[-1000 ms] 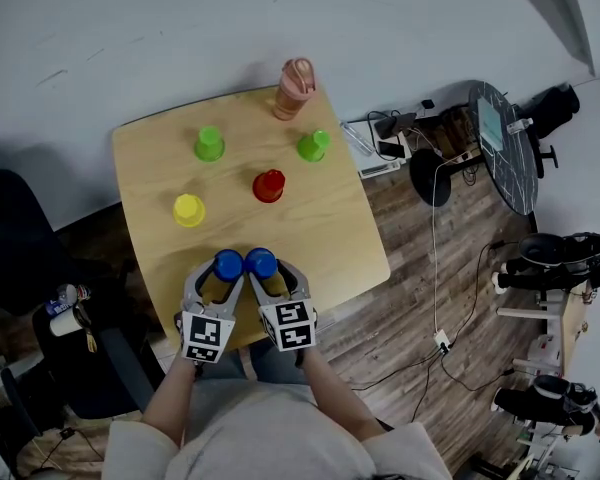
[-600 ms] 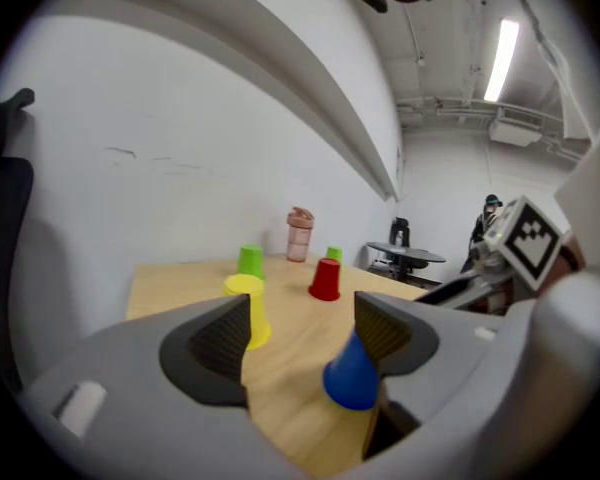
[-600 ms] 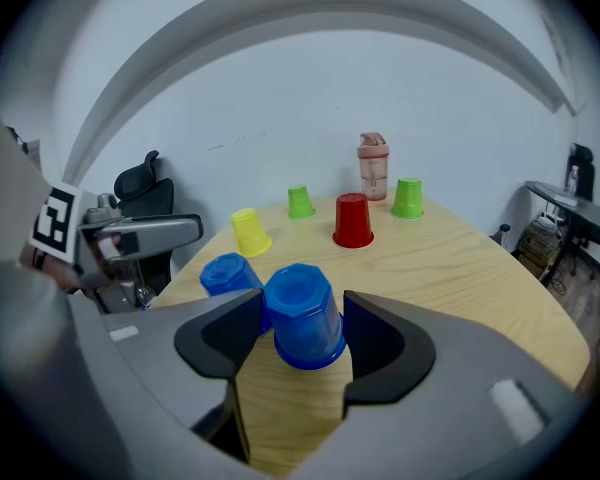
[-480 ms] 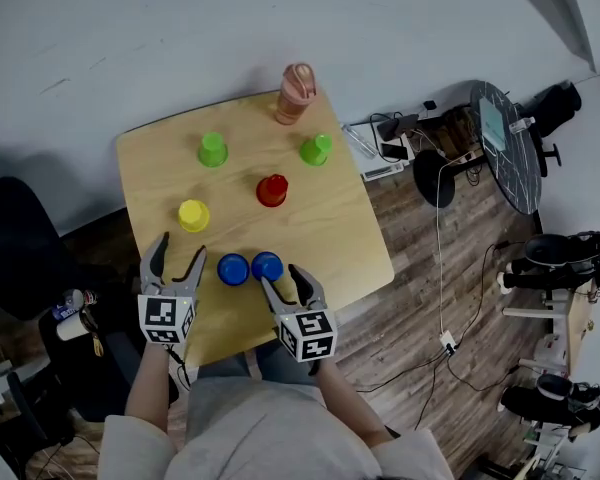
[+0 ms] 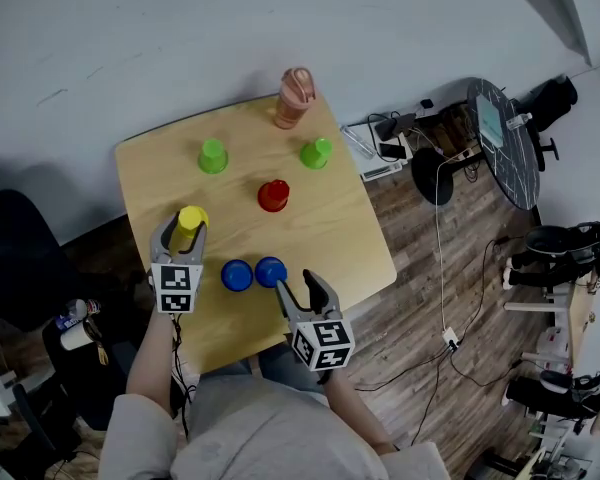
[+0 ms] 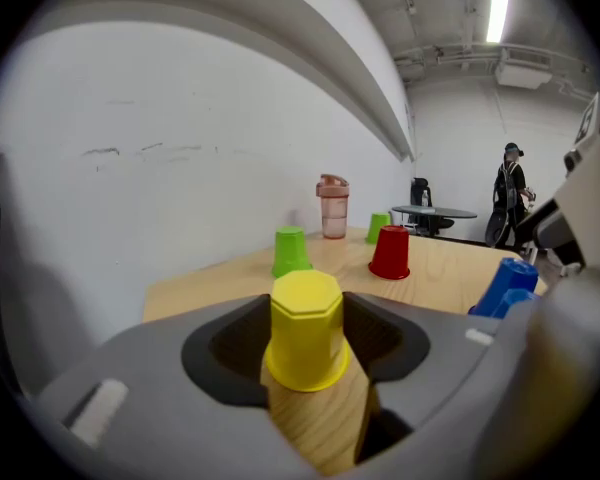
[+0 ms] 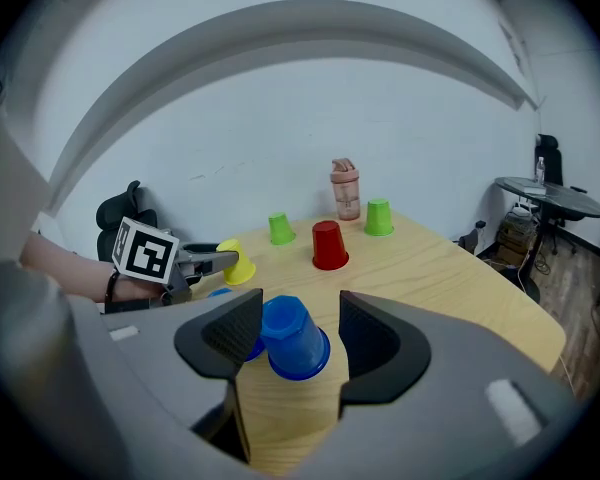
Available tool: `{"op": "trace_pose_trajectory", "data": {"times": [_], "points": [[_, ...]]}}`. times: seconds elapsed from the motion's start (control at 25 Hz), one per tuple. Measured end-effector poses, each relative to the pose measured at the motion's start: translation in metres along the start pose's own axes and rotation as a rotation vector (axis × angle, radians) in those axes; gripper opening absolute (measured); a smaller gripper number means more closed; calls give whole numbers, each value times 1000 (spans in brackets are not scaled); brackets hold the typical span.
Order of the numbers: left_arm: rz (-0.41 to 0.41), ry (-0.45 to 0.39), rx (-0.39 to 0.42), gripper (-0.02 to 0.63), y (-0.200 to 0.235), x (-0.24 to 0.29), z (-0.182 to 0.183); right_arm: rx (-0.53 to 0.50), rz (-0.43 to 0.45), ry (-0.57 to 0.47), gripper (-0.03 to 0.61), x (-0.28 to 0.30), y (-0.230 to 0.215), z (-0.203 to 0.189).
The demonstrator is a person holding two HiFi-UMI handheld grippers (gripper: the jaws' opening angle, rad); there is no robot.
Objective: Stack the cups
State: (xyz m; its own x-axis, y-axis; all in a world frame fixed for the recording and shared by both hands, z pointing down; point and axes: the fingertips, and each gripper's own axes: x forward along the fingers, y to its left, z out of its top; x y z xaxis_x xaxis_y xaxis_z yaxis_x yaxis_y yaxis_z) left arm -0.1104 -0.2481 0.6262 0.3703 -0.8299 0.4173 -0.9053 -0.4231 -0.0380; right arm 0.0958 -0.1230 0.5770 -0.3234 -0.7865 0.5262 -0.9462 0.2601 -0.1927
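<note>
At the left of the tabletop [image 5: 330, 228], the left claw [image 5: 182, 232] is closing on the upside-down yellow cup [image 5: 191, 218], and its pads touch both sides. Two blue cups [image 5: 237, 275] stand near the front edge. The right claw [image 5: 300, 284] is spread wide, with one blue cup between its jaws, not squeezed. The cups look light and thin, so a soft squeeze on the sides should do.

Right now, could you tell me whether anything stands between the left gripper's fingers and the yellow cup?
Nothing visible does: the yellow cup already sits between the fingers of the left gripper, which are closing against its sides.
</note>
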Motion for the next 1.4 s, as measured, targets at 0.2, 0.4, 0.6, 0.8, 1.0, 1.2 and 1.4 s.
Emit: {"op": "trace_pose_trajectory", "data": {"times": [0.2,0.4,0.6,0.8,1.0,1.2,1.4], "points": [[-9,-20,33,273,-3,-22,5,13,-5,-9,233,1,-4,3],[-30,-19,19,273,-25,-61,-7,11,17,-30,233,5,-2,13],[-39,11,-13,273,-51,-87,-32,-4,53,-32,233,11,5,19],[-36,9,-5,273,-68,-93,-36,-11,77,-26,233,15,9,20],[-21,12,-15,273,-70,-93,-36,-17,91,-23,233,18,10,21],[-27,21,-34,275,-76,-91,-40,-13,100,-20,233,20,6,24],[-54,12,-96,293,-79,-95,-45,-37,112,-10,233,29,-7,36]]}}
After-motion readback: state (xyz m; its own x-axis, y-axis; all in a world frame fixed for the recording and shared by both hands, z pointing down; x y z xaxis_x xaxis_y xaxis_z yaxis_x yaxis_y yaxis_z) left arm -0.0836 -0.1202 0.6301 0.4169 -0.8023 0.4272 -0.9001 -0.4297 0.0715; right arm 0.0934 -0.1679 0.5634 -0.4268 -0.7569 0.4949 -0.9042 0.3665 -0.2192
